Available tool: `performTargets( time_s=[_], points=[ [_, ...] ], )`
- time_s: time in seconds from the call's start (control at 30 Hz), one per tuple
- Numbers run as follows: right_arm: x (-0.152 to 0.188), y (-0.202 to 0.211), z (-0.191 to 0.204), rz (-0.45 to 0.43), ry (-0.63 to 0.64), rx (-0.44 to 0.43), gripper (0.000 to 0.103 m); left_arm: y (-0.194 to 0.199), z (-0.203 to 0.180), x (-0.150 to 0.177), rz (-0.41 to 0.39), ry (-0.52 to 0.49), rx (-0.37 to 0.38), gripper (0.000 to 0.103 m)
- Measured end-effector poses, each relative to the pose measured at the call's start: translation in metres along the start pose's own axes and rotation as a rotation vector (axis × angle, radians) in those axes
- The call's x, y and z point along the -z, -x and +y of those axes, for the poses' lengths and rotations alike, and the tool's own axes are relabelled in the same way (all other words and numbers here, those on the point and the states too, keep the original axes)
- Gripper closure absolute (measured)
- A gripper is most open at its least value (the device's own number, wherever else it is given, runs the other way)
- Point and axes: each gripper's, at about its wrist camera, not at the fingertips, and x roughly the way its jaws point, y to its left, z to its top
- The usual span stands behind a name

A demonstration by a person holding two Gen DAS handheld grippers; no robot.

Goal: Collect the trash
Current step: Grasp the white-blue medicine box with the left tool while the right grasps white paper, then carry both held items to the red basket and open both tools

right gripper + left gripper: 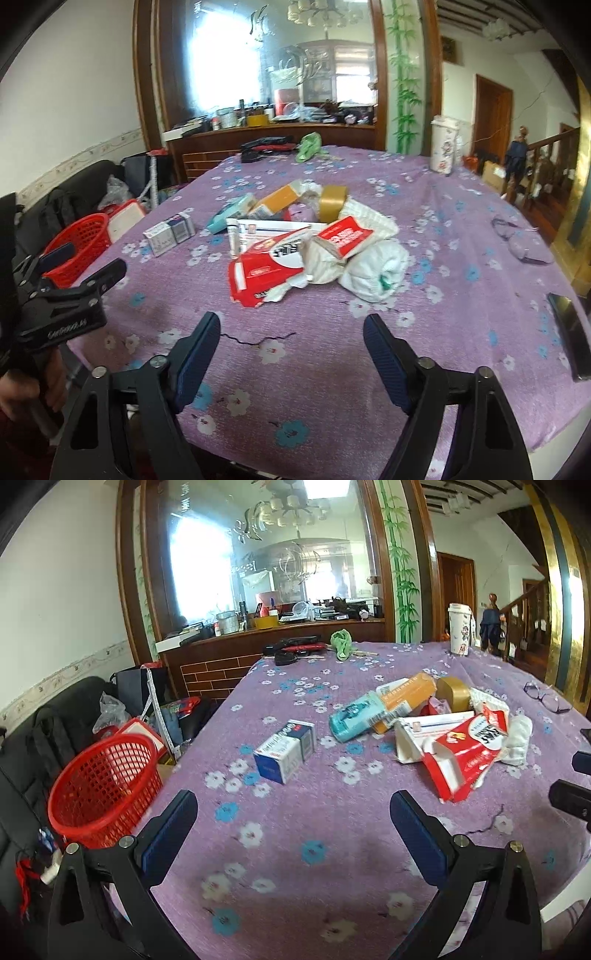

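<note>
A home dining room: cloth-covered table, chandelier, staircase.

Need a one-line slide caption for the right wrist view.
Open right gripper faces a trash pile led by a torn red-and-white carton on the floral tablecloth.

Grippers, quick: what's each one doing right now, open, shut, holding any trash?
Left gripper: open, nothing between its blue-padded fingers, above the purple flowered tablecloth.
Right gripper: open, empty, short of the torn red-and-white carton.
</note>
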Motion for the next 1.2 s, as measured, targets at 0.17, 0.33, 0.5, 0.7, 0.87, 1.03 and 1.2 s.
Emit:
performTargets(
  time_s=[0.17,0.33,0.5,0.7,0.87,1.03,1.2],
  points=[
    [-0.014,-0.019,-0.011,0.071,-0.058,-0.114,0.043,-0.028,0.019,-0.025,0.063,-0.040,0.026,0.000],
    [-0.018,-0.024,-0.015,0.078,-0.080,-0.130,0.043,-0.076,0.030,-0.042,0.181,-0.042,0.096,0.000],
    [-0.026,-0.030,-0.022,0.096,-0.072,-0.147,0.043,-0.120,0.029,-0.047,0.251,-0.068,0.045,0.000],
    [-0.045,-0.054,-0.037,0.134,-0.112,-0.208,0.045,-0.140,0.025,-0.050,0.266,-0.078,0.039,0.001],
    [-0.054,-0.078,-0.037,0.157,-0.109,-0.214,0.051,-0.153,0.029,-0.052,0.299,-0.038,0.050,0.037],
    [-0.052,-0.095,-0.032,0.192,-0.097,-0.221,0.078,-0.164,0.032,-0.051,0.352,0.019,0.110,0.070],
    [-0.047,-0.088,-0.027,0.183,-0.097,-0.290,0.093,-0.154,0.035,-0.048,0.329,0.050,0.134,0.070]
  ],
)
